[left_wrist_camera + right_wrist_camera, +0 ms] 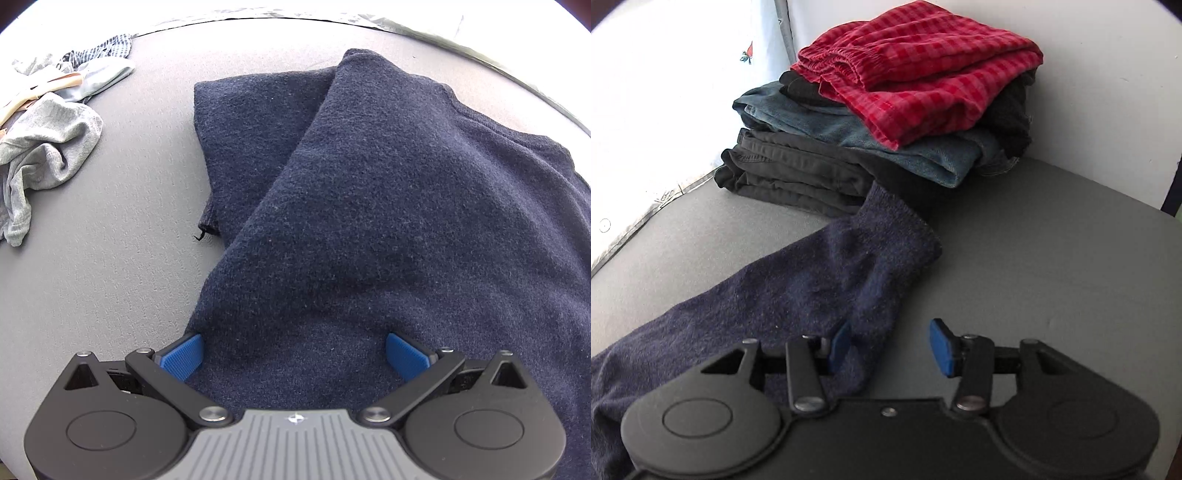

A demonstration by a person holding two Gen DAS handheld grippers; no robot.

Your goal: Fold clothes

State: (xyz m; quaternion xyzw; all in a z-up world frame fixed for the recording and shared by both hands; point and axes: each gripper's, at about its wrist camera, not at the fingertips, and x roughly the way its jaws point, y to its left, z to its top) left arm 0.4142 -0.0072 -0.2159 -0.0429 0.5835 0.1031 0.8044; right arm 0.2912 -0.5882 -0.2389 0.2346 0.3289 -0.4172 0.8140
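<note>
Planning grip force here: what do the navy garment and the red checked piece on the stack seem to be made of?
Navy garment: looks like a soft knit, perhaps wool or fleecy cotton; matte, fuzzy, lightly pilled surface. Red checked piece: seemingly thin woven cotton or flannel; the check looks woven in, with a gathered elastic waistband.

1. One navy sweater (369,221) lies spread on the table (110,277); one of its sleeves (812,280) shows in the right wrist view.
2. One stack of folded clothes (886,122) holds four garments that can be told apart: one red checked piece (923,74) on top, one black piece (1008,110) under it, one pair of blue jeans (923,155), and one dark pair of trousers (798,173) at the bottom.
3. One loose heap of unfolded laundry (48,129) sits at the table's far left; the number of pieces in it cannot be told.
4. Two grippers show, the left gripper (294,354) and the right gripper (890,347), each with two blue fingers (406,354).
</note>
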